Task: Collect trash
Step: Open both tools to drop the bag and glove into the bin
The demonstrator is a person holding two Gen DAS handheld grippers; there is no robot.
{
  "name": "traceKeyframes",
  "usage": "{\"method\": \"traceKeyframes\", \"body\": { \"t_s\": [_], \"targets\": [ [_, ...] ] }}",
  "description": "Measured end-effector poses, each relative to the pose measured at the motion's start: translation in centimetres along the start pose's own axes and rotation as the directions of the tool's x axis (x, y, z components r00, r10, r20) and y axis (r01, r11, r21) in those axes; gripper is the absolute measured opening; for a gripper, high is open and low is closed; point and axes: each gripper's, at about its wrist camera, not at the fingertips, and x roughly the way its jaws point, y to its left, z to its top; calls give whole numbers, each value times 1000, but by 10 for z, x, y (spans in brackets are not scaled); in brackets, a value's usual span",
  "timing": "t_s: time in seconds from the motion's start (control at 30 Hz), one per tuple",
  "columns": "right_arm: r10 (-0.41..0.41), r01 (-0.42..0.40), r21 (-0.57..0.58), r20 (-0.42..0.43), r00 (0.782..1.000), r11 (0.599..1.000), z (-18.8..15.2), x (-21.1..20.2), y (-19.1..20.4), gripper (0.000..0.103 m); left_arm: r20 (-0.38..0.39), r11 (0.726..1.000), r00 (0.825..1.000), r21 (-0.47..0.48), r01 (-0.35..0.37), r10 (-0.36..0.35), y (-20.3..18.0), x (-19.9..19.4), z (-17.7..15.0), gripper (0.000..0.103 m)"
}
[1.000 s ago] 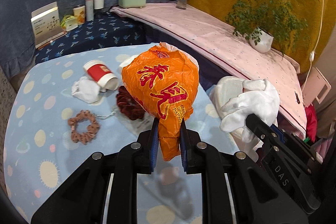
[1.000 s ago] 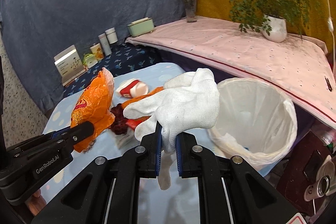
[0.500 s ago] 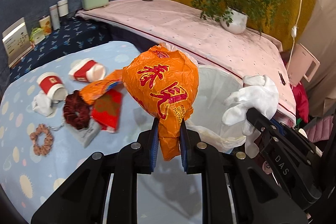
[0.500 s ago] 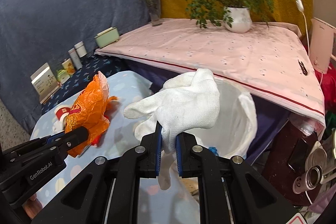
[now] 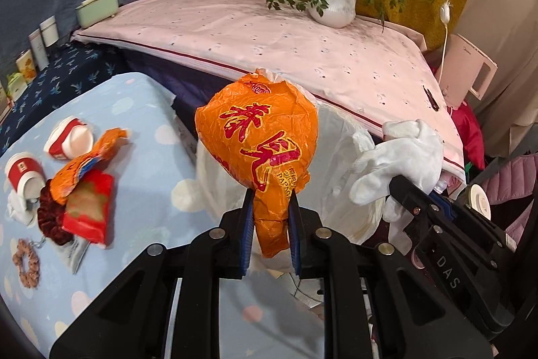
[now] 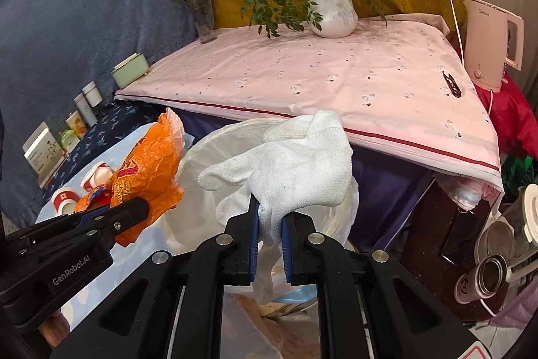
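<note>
**Both tongs loaded over the bin**

The left tongs [image 5: 269,224] were clamped on the lower tail of a crumpled orange bag [image 5: 259,140] with red characters, and the bag bulged upward above the blue pads. Seen from the right wrist, the same tongs [image 6: 134,207] reached in from the left with the bag [image 6: 151,170] held at the near left rim of the white-lined bin [image 6: 208,190]. From the left wrist, the bin [image 5: 339,157] stood just behind and to the right of the bag.

On the far left of that view, more trash lay on the blue dotted desk [image 5: 141,130]: two red-and-white paper cups [image 5: 23,174], an orange wrapper [image 5: 87,164], a red packet [image 5: 89,207], a dark red scrunchie [image 5: 50,221] and a brown scrunchie [image 5: 27,263] nearest.

The right tongs [image 6: 270,224] were clamped on the cuff of a white cotton glove [image 6: 296,167], its fingers pointing left above the bin opening. In the left view the tongs [image 5: 400,190] and glove [image 5: 403,157] sat at the bin's right side.

Behind the bin ran a bed with a pink sheet [image 6: 336,73], a potted plant [image 6: 333,12] at its far edge.
</note>
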Motion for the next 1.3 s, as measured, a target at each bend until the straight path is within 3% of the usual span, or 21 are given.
{"method": "traceKeyframes", "body": {
  "t_s": [0.1, 0.2, 0.23, 0.97, 1.03, 1.1, 1.3],
  "targets": [
    [-6, 6, 2, -5, 1000, 1000, 2, 6, -3, 11, -9, 1000, 1000, 3, 11, -11, -5, 10, 4, 24],
    [-10, 10, -1, -7, 1000, 1000, 5, 12, -4, 11, -3, 1000, 1000, -5, -28, 28, -4, 16, 6, 51],
    [-11, 11, -1, -7, 1000, 1000, 6, 13, -4, 11, 4, 999, 999, -9, -36, 36, -3, 15, 7, 54],
    [9, -10, -61, -12, 1000, 998, 22, 37, 31, 17, 41, 986, 991, -112, -121, 126, 49, 1, 4, 54],
    [4, -5, -68, -5, 1000, 998, 22, 37, 35, 25, 42, 985, 990, -121, -126, 132, 54, 0, 4, 55],
    [-4, 5, -71, 8, 1000, 997, 22, 36, 38, 43, 41, 982, 989, -132, -133, 140, 58, -1, 3, 60],
    [6, -5, -65, 21, 1000, 998, 24, 30, 45, 47, 49, 974, 985, -165, -154, 164, 72, -9, -1, 67]
  ]
}}
